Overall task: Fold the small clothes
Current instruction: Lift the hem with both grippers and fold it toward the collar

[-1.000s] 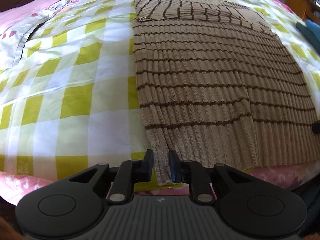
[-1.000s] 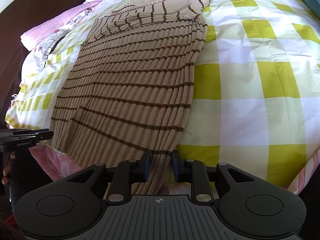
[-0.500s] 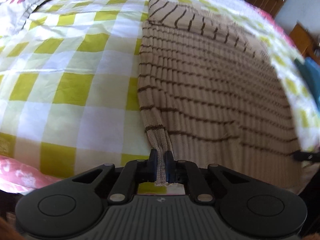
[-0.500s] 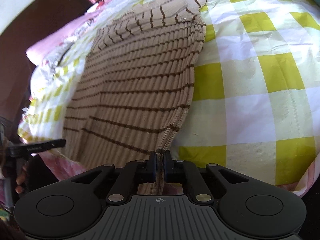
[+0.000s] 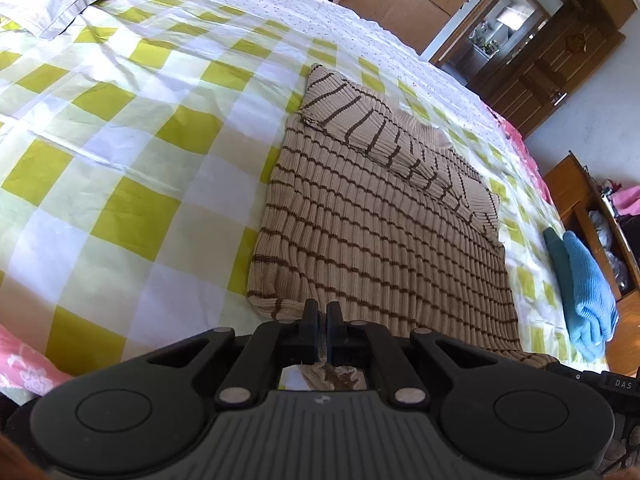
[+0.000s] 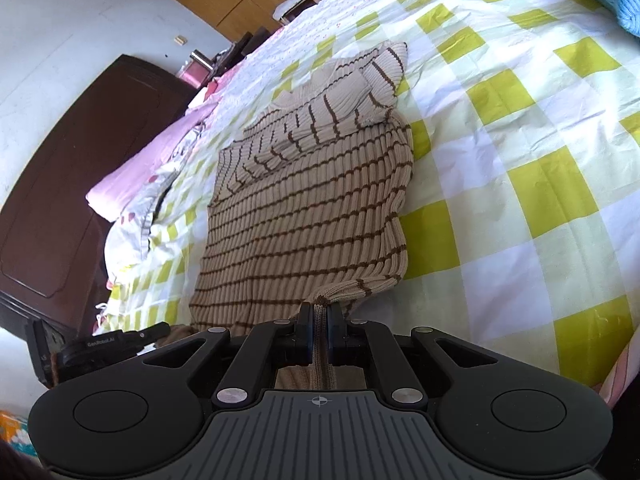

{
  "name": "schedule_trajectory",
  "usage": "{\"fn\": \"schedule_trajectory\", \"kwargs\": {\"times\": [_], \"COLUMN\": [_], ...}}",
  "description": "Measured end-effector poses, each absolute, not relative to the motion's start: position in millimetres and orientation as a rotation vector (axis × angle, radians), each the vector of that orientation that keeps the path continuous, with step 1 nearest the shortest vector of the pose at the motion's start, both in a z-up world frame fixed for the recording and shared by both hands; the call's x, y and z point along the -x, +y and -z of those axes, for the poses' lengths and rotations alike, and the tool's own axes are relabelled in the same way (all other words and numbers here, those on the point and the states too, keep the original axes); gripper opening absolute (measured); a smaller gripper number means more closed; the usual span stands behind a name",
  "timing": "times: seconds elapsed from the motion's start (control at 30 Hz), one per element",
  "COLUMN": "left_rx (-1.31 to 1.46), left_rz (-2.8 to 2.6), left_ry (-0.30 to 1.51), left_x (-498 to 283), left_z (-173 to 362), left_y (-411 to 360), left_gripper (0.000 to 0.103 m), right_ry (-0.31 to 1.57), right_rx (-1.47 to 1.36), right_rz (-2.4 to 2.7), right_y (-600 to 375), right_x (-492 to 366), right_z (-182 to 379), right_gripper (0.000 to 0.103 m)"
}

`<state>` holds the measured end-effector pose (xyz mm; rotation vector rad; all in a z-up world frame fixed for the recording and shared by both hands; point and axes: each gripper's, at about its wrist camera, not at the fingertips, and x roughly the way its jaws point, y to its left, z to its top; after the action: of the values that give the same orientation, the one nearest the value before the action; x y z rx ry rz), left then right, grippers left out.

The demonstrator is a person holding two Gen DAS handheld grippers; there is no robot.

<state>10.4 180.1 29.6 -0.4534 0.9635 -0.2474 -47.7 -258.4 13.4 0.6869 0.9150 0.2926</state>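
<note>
Left wrist view: we see the striped sweater (image 5: 376,216) flat on the checked bed (image 5: 132,148), sleeves folded across the far end.
Axis: runs straight away from both grippers (collar farthest).
Left gripper (image 5: 319,312): jaws clamped on the near hem corner.
Right gripper (image 6: 319,314): jaws pinching the other hem corner.
Next, we judge: carry hem toward collar.
Beside: blue cloth (image 5: 584,288).

Left tongs (image 5: 319,312): pointing steeply down, jaws drawn in to a thin slit, pinching the sweater (image 5: 380,224) hem at its near left corner. Right tongs (image 6: 319,312): same downward tilt, jaws nearly together, knit bunched between the pads at the near right corner. Both corners raised off the bed.
</note>
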Motion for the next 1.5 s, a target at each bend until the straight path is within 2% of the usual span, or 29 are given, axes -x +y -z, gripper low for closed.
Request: {"fn": "schedule_trajectory", "kwargs": {"times": [0.43, 0.6, 0.73, 0.83, 0.9, 0.97, 1.07, 1.13, 1.23, 1.5], "left_rx": [0.299, 0.313, 0.284, 0.210, 0.210, 0.220, 0.236, 0.256, 0.344, 0.640], "left_rz": [0.189, 0.186, 0.169, 0.135, 0.142, 0.155, 0.174, 0.187, 0.220, 0.324], "left_ry": [1.118, 1.135, 1.139, 1.151, 1.169, 1.174, 1.180, 1.178, 1.155, 0.964], "left_x": [-17.1, -19.0, -19.6, -20.6, -20.0, -17.4, -13.4, -12.5, -15.1, -63.1], "left_z": [-6.2, -9.5, -9.8, -6.1, -3.0, -2.2, -1.1, -1.4, -6.6, -42.6], "left_y": [154.2, 152.6, 148.1, 141.8, 141.7, 143.4, 147.0, 149.0, 156.0, 176.7], "left_gripper": [0.013, 0.027, 0.033, 0.031, 0.020, 0.018, 0.015, 0.014, 0.014, 0.013], "right_ry": [0.957, 0.964, 0.980, 0.989, 0.999, 1.019, 1.067, 1.097, 1.114, 0.917], "right_rx": [-0.680, -0.707, -0.717, -0.715, -0.704, -0.685, -0.649, -0.619, -0.620, -0.772], "right_rz": [-0.295, -0.303, -0.299, -0.305, -0.316, -0.330, -0.339, -0.336, -0.366, -0.392], "right_y": [-260.2, -264.6, -266.1, -266.5, -264.3, -261.0, -254.6, -249.1, -243.7, -261.6], "right_x": [29.5, 29.5, 29.9, 30.9, 31.6, 32.2, 33.2, 34.2, 33.9, 8.8], "right_z": [0.9, 9.4, 15.2, 17.2, 17.5, 18.3, 22.6, 25.4, 26.4, -10.0], "right_gripper": [0.007, 0.009, 0.012, 0.012, 0.012, 0.013, 0.020, 0.019, 0.008, 0.007]}}
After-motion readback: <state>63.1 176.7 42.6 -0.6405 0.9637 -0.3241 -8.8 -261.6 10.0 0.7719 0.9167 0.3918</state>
